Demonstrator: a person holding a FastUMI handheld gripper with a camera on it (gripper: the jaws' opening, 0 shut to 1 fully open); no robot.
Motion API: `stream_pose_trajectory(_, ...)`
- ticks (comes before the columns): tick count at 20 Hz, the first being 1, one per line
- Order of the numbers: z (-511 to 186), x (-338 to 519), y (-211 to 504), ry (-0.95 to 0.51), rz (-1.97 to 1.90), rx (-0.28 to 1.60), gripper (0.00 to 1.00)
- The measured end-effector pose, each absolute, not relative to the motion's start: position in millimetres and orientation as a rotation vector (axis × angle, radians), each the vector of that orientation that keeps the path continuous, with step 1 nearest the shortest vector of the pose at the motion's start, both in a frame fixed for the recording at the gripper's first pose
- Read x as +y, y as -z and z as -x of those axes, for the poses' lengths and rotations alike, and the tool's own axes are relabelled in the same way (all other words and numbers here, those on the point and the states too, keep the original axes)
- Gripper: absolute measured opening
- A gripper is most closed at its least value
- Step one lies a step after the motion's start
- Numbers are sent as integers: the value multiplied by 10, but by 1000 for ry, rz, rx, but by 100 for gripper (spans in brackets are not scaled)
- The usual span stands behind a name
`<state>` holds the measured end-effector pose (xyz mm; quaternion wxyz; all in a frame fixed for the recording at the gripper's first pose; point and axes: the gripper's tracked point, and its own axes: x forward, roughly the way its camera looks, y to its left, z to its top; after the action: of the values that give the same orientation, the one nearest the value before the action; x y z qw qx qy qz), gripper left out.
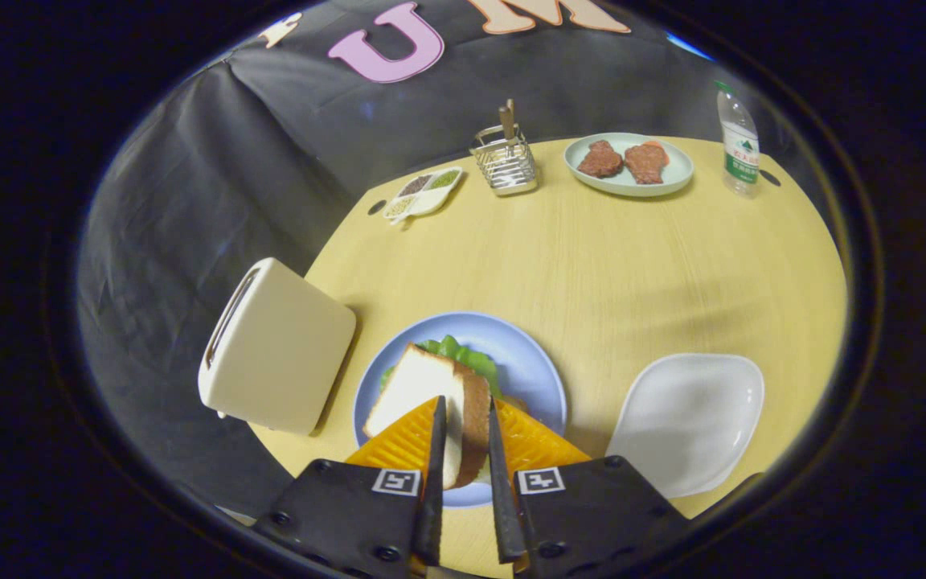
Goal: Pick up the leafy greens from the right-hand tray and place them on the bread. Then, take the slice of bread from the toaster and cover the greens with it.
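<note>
A slice of bread (pixel 419 388) with a brown crust stands tilted on edge between my fingers, and my gripper (pixel 463 412) is shut on it. It hangs over the blue plate (pixel 529 363). Leafy greens (pixel 471 358) lie on that plate just beyond the slice; whatever lies under them is hidden by the slice and my fingers. The cream toaster (pixel 274 347) stands left of the plate, its slot turned away so I cannot see inside. The white tray (pixel 688 418) to the right of the plate holds nothing.
At the table's far side sit a divided dish of seasonings (pixel 424 193), a wire utensil holder (pixel 505 161), a pale green plate with two meat patties (pixel 628 165) and a water bottle (pixel 738 141). The wooden table (pixel 632 265) spreads beyond the blue plate.
</note>
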<state>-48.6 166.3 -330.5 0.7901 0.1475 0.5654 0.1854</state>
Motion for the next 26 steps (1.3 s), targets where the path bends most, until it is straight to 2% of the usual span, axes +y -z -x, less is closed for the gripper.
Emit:
stream_pose_trajectory(7,403,1350,3205,-378,-164,1100,99)
stream_pose_trajectory(14,-12,890,2028,-300,-130,740,100)
stream_pose_trajectory(19,-339,403,1073,-152,-83,477,100)
stream_pose_trajectory(26,-349,151,396,-47,-155,340,100)
